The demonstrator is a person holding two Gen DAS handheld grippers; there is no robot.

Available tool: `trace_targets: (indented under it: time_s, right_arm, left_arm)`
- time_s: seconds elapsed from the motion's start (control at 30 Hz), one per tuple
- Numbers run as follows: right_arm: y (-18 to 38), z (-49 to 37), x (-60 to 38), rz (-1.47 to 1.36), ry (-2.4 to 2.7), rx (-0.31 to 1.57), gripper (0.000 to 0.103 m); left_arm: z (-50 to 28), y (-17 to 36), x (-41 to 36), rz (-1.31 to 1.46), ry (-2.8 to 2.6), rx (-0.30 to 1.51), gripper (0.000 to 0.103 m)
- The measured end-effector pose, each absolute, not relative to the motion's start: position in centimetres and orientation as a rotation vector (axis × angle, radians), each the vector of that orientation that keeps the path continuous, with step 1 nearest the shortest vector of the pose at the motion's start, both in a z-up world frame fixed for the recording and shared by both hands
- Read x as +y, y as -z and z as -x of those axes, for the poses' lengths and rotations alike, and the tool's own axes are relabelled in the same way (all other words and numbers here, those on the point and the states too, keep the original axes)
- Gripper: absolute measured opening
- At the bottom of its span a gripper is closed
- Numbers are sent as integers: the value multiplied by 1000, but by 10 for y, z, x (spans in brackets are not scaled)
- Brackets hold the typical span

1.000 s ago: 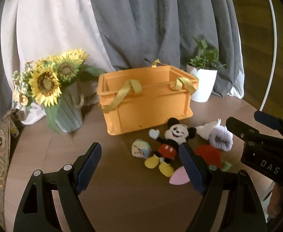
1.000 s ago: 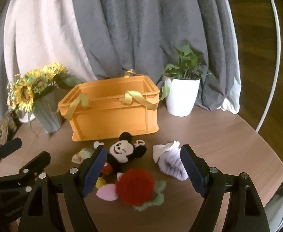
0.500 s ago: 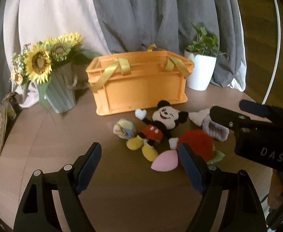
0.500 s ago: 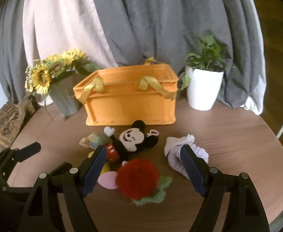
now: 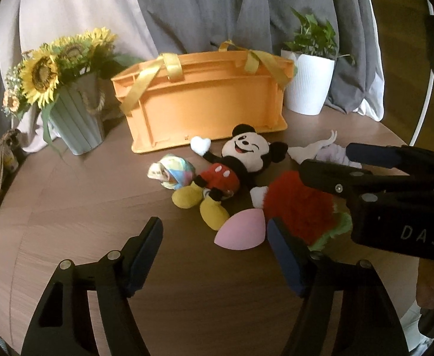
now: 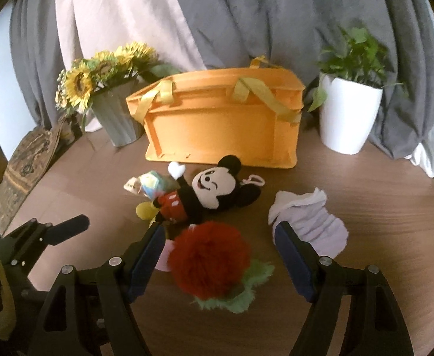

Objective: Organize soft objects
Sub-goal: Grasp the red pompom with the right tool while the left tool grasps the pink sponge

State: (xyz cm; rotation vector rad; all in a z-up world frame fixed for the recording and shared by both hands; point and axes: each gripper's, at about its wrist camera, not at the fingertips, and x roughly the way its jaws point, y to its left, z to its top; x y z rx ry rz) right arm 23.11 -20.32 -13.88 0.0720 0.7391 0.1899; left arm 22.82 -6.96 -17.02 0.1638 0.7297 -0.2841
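Two closing, empty grippers: left gripper (image 5: 212, 241) near pink sponge (image 5: 240, 233), right gripper (image 6: 220, 246) around red pompom (image 6: 209, 262).

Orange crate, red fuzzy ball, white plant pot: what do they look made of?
Orange crate: looks like rigid moulded plastic, matte, with ribbed walls; yellow fabric ribbon handles.
Red fuzzy ball: long-pile plush or yarn, fluffy outline, on a green fringe.
White plant pot: smooth, faintly ribbed; ceramic or plastic, cannot tell.

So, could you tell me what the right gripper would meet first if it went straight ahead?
Most likely the red fluffy pompom, lying between the closing jaws of the right gripper; depth is uncertain.
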Motion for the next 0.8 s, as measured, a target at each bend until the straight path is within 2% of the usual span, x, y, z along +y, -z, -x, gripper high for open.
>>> trace_targets:
  time_s: [0.8]
  right_arm:
    - [190, -261, -206, -73, -300, 877, 61]
  left_arm:
    - [-246, 205, -86, -162, 331, 779, 63]
